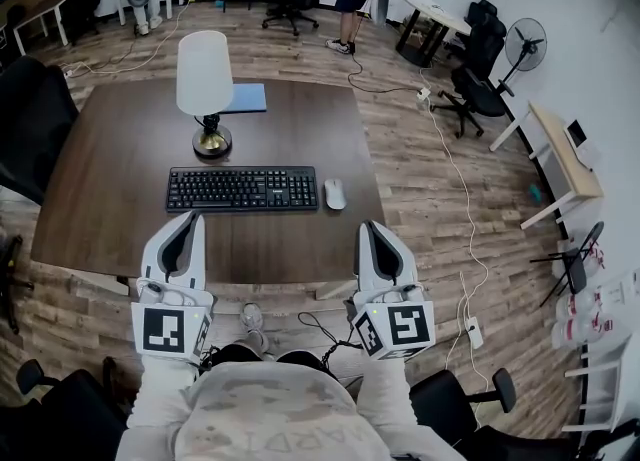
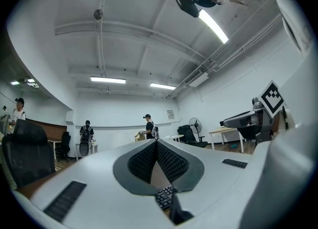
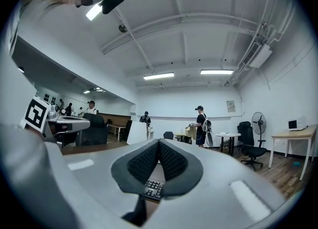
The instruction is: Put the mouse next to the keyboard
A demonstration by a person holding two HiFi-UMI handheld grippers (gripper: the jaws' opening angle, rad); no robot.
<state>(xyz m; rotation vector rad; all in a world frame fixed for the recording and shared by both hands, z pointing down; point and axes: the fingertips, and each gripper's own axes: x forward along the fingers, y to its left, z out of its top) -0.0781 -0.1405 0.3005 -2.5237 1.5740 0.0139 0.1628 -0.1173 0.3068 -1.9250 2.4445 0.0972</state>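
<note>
One lamp [image 1: 205,77] behind keyboard [image 1: 242,189], mouse [image 1: 334,194] beside.

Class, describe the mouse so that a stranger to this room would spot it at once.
Find the big dark wooden table. On it lies a black keyboard, and the mouse sits just off its right end. It is small, pale and rounded, unlike the tall white lamp and flat blue book behind.
</note>
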